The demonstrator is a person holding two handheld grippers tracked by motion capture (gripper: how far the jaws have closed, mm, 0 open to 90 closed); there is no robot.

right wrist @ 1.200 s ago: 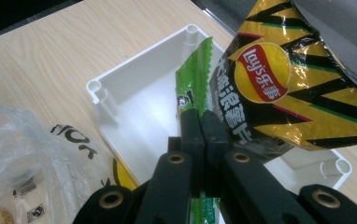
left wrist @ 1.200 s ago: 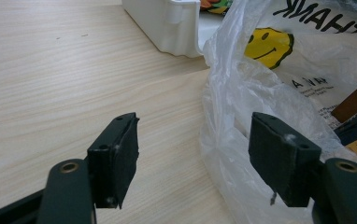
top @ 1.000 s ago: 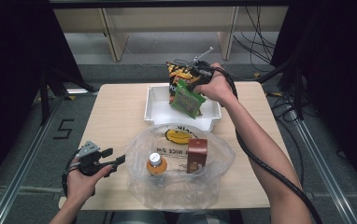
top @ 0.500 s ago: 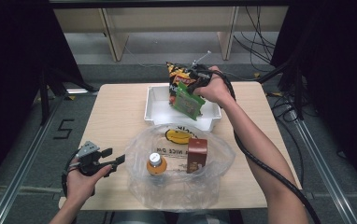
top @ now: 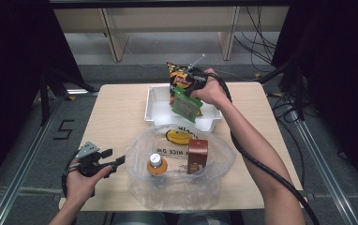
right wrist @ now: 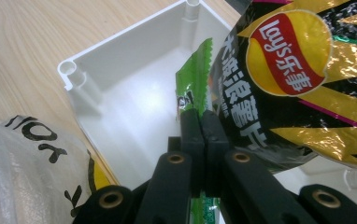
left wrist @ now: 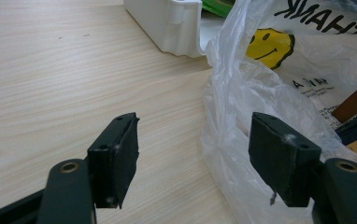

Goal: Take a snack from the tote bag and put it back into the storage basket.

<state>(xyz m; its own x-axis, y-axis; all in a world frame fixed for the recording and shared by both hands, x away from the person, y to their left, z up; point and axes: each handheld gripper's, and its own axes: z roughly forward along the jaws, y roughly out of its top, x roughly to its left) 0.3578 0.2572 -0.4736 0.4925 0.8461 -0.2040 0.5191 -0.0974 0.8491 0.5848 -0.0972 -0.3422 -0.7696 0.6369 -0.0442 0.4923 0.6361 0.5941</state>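
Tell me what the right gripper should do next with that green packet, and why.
Probably lift it clear of the white bin and carry it toward the plastic bag: the right gripper is shut on the green packet, which hangs over the bin.

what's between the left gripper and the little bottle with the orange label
In the high view, the crumpled edge of the clear plastic bag lies between the left gripper and the bottle, which sits in the bag; the left gripper view shows that plastic by its open jaws.

On the table (top: 116, 117) we see a bin (top: 154, 107) behind a plastic bag (top: 214, 161) (a bottle (top: 157, 164) left of a box (top: 197, 155) inside it).
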